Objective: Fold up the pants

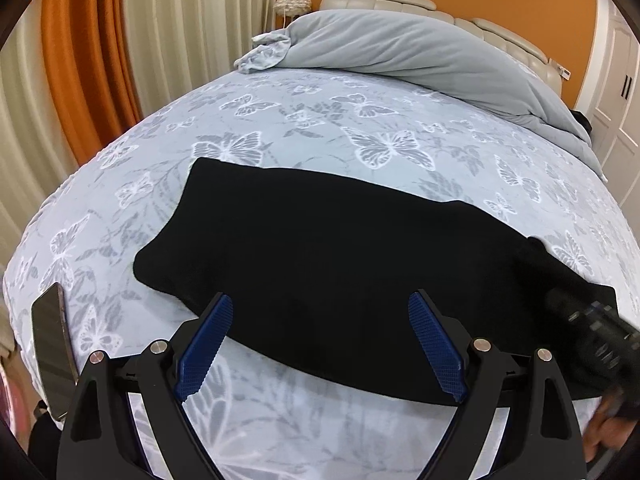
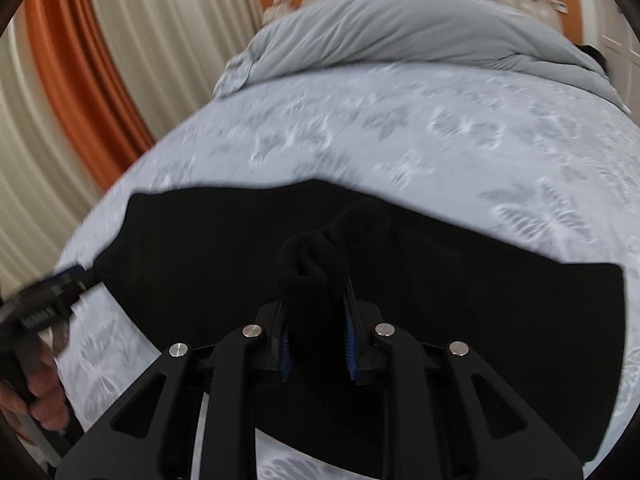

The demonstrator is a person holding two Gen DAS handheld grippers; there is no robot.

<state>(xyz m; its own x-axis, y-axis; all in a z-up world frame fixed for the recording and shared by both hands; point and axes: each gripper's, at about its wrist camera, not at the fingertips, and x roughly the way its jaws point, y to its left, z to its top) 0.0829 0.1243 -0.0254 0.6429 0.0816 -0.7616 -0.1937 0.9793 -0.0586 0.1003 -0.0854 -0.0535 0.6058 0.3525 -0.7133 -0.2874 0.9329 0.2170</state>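
Black pants (image 1: 340, 248) lie flat across the butterfly-print bed sheet (image 1: 320, 120), folded into a long band. My left gripper (image 1: 320, 344) is open, its blue pads (image 1: 204, 352) over the pants' near edge, holding nothing. My right gripper (image 2: 316, 336) is shut on a bunched fold of the pants (image 2: 312, 264) and lifts it a little above the rest of the cloth (image 2: 480, 300). The right gripper also shows blurred at the right edge of the left wrist view (image 1: 592, 328). The left gripper shows blurred at the left of the right wrist view (image 2: 56, 296).
A grey duvet (image 1: 420, 52) is heaped at the head of the bed. A phone (image 1: 52, 344) lies on the sheet at the near left edge. Orange and cream curtains (image 1: 100, 40) hang to the left. A white door (image 1: 616, 92) stands at the right.
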